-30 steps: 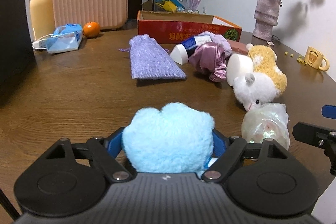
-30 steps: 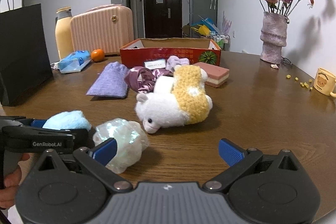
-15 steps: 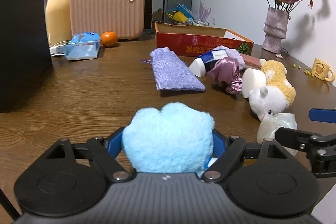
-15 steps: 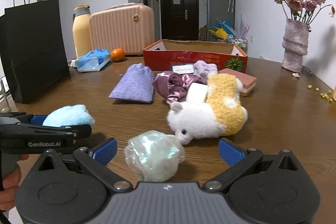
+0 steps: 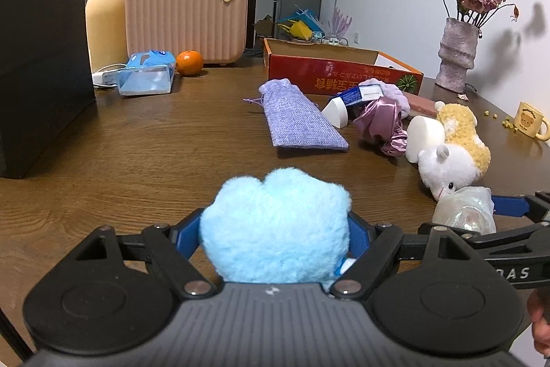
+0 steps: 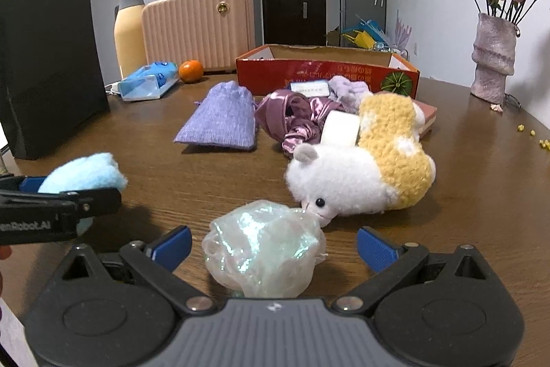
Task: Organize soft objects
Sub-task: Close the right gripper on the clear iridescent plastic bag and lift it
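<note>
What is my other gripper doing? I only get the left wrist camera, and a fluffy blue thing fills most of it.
Observer: The right gripper is open. The shiny crinkly bundle sits between its blue pads, with a gap on each side.
Child: Is the toy animal in its way?
Observer: The white and yellow plush lies straight ahead, beyond the bundle, its snout at the bundle's far edge.
Child: Does the black bag have handles?
Observer: Yes, the black paper bag has thin loop handles on top.

Black claws (image 6: 273,245), blue fingertips (image 6: 376,248)
</note>
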Available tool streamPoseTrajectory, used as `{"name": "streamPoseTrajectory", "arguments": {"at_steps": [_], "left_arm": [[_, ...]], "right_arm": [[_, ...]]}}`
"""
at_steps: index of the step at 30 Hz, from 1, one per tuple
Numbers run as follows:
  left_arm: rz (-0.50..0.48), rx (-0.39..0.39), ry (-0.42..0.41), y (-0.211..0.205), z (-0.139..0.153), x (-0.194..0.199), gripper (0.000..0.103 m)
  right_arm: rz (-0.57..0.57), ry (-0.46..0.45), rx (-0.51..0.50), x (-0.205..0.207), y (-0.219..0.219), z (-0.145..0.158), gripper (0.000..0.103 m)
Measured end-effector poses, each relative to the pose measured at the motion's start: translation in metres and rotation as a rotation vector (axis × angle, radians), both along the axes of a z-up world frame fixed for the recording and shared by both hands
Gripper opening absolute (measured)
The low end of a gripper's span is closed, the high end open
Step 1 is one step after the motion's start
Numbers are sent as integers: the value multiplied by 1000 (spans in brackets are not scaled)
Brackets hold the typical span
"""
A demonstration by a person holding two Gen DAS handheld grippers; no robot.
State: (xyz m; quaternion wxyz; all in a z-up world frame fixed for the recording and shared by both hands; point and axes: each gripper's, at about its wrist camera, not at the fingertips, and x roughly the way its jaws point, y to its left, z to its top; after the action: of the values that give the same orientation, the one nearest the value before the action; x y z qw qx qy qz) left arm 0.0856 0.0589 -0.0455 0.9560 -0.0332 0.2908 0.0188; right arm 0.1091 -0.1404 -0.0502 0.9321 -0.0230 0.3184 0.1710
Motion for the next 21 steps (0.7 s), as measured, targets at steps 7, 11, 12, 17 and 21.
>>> {"name": "streamPoseTrajectory", "arguments": {"at_steps": [7, 11, 12, 17, 21], "left_arm": [[0, 0, 0, 0, 0, 0, 82], [0, 0, 0, 0, 0, 0, 82], [0, 0, 0, 1, 0, 0, 82], [0, 0, 1, 0, -1, 0, 82], [-3, 5, -1, -2, -1, -3, 82]], "right_arm": [[-8, 25, -3, 3, 3, -12, 94], [-19, 29, -14, 4, 5, -17, 89], [-20, 25, -19, 3, 6, -17, 87], [-24, 3, -31, 1, 6, -16, 65], [-22, -5, -32, 0, 4, -15, 55]]}}
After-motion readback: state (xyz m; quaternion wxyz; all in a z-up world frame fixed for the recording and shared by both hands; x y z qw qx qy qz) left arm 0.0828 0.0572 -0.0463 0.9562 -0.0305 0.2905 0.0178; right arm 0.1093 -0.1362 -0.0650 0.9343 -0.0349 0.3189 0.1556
